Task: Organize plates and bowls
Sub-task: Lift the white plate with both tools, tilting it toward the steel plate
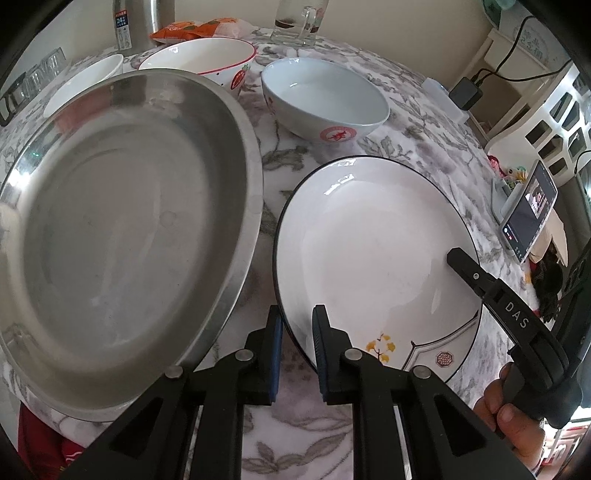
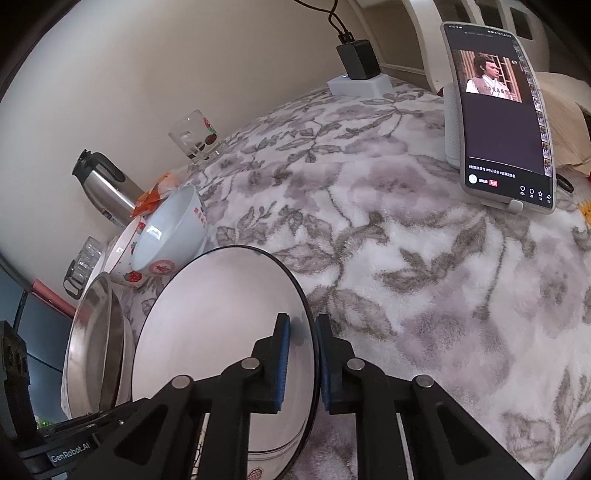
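Note:
A white plate (image 1: 369,258) with a thin black rim and a small yellow flower print lies on the floral cloth, gripped from both sides. My left gripper (image 1: 297,332) is shut on its near left rim. My right gripper (image 1: 456,258) pinches the opposite rim; in the right wrist view the plate (image 2: 221,325) edge runs between the blue pads of the right gripper (image 2: 303,350). A steel plate (image 1: 122,240) sits just left of it, also visible as the steel plate (image 2: 96,343). Behind stand a pale bowl with a red emblem (image 1: 325,99), a strawberry bowl (image 1: 199,59) and a small white bowl (image 1: 88,81).
A phone on a stand (image 2: 502,118) plays video at the table's right side. A steel thermos (image 1: 136,22), a snack packet (image 1: 192,29) and a glass mug (image 1: 295,22) line the back by the wall. A charger block (image 1: 465,92) sits far right. A hand (image 1: 513,417) holds the right gripper's handle.

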The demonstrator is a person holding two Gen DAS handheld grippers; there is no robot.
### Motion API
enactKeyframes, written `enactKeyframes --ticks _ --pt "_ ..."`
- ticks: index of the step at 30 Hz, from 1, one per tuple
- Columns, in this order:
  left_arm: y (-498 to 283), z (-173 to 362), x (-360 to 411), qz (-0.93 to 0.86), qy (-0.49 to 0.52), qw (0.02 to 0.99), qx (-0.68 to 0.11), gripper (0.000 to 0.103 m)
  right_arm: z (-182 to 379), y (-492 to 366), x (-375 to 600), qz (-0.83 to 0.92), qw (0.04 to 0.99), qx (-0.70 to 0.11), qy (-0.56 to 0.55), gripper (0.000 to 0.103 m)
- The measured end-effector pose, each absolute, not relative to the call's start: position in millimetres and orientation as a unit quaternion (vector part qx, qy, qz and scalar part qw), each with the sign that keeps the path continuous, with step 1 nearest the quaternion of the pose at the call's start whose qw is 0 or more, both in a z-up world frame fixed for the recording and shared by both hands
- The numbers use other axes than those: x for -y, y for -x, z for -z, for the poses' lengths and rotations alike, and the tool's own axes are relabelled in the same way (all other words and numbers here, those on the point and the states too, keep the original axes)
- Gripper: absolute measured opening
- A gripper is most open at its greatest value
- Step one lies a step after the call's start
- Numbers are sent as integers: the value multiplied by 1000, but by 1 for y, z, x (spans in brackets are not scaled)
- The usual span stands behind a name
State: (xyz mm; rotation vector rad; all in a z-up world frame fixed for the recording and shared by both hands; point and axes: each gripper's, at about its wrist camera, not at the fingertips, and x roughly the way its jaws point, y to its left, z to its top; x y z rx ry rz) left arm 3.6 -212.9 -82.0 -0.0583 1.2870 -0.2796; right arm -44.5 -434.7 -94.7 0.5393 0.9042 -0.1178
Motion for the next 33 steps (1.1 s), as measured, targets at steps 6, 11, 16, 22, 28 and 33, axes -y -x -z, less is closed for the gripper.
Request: enactKeyframes --ticks 6,11,16,22,28,33 --pt "-2 80 215 134 16 790 -598 17 93 51 435 54 863 -433 -256 15" --pt "3 80 222 150 5 787 -599 17 92 62 442 61 861 -431 -263 15" --pt "6 79 228 163 -4 783 -600 17 92 70 450 66 860 -428 -270 15" --pt "1 84 225 166 13 776 -608 17 94 71 451 64 858 -427 -278 14" --pt "-5 86 222 165 25 776 -608 17 93 71 451 66 857 -431 -276 14" --pt "-9 86 219 169 42 776 -606 17 91 72 449 70 856 -435 -270 15"
